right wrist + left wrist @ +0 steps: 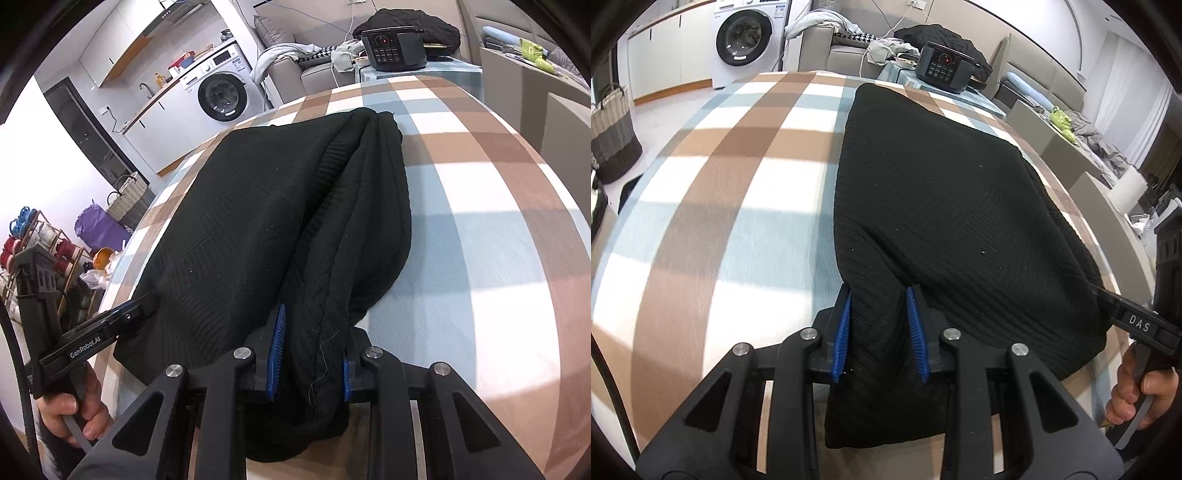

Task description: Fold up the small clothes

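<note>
— Black ribbed knit garment, laid across the checked brown, white and pale-blue cloth on the worktop, its near hem drawn up at the worktop's near edge. Which step is this, would you say?

— A fold is just starting, I'd judge. The left tool has its blue-padded fingers pinched on a bunch of the knit at the garment's near left corner, and the right tool is clamped the same way on the near right corner, where several layers and a ribbed band gather.

— So both are closed on fabric, not standing apart?

— Yes, cloth fills the gap between the pads in both wrist views. No slack shows there.

— And the next move?

— Probably lifting both corners together and carrying them toward the far edge, keeping the hem level so the fold lands square. The thick right-hand bunch could slip unevenly.

— Anything you can't make out?

— The hem below the pads drops out of sight behind the tools. What kind of garment it is stays unclear; dark knit swallows the seams. The person's hand is only partly in frame at the corner.
</note>
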A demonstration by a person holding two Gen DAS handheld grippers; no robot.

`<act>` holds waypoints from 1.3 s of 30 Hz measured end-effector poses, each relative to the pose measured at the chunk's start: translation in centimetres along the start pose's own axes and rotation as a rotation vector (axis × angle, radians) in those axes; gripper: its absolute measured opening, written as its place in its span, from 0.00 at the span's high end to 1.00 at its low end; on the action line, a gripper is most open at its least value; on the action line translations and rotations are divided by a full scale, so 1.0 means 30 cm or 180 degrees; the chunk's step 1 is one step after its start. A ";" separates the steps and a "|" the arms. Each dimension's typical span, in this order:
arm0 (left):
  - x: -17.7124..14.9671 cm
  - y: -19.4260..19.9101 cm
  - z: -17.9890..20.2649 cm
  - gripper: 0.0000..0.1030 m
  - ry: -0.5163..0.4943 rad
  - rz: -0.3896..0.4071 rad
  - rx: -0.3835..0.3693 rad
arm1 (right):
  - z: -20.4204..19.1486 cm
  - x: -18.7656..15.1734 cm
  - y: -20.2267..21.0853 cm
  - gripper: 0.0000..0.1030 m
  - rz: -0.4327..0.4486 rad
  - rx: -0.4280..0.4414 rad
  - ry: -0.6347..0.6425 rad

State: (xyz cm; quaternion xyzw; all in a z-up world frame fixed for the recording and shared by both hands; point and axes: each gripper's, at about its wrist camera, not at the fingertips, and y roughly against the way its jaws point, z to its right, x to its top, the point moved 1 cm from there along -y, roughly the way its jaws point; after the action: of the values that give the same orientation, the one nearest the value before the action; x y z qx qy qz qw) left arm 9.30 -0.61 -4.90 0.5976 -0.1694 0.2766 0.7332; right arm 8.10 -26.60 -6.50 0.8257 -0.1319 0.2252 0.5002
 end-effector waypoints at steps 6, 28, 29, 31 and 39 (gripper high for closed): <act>0.137 -0.078 -0.016 0.75 -0.0035 0.0072 0.0101 | -0.018 0.120 -0.091 0.76 0.0064 -0.0120 -0.0105; 0.175 -0.078 -0.047 0.71 -0.0003 0.0124 0.0080 | -0.020 0.191 -0.085 0.71 0.0096 0.0004 -0.0075; 0.174 -0.073 -0.049 0.71 0.0014 0.0131 0.0078 | -0.018 0.192 -0.087 0.71 0.0097 -0.0001 -0.0093; 0.166 -0.056 -0.052 0.71 0.0013 0.0154 0.0065 | -0.019 0.193 -0.084 0.71 0.0106 -0.0048 -0.0079; 0.137 0.124 -0.030 0.19 -0.0121 0.0687 0.0035 | -0.050 0.178 0.027 0.23 0.0469 -0.0200 0.0282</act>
State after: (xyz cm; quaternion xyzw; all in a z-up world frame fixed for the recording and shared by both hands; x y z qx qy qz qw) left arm 10.22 1.58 0.19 0.5851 -0.2452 0.3436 0.6925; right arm 12.01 -25.62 -2.59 0.7869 -0.1771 0.2934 0.5132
